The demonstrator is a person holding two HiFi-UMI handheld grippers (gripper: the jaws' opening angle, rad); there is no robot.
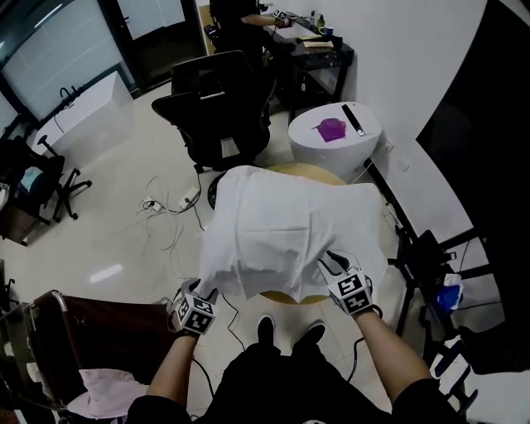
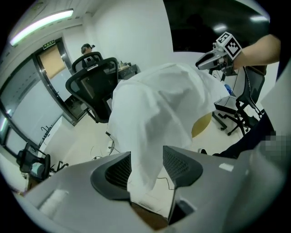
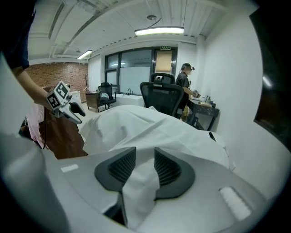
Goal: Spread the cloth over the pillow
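Left tongs [image 2: 146,157] wide apart, white cloth [image 1: 290,224] hanging loose between, right tongs [image 3: 144,161] clamped on its edge.

The floor [image 1: 108,240] is pale, glossy tile, with loose cables and a power strip [image 1: 189,197] lying on it. A black office chair [image 1: 217,108] stands near a white round stand [image 1: 364,145]. Glass partitions [image 1: 58,50] line the far side, and the right wall [image 1: 414,58] is white. A person [image 1: 240,21] stands at a dark desk [image 1: 323,51] in the corner. A ceiling strip light [image 3: 159,31] is lit. A brick wall [image 3: 59,73] closes the far end.
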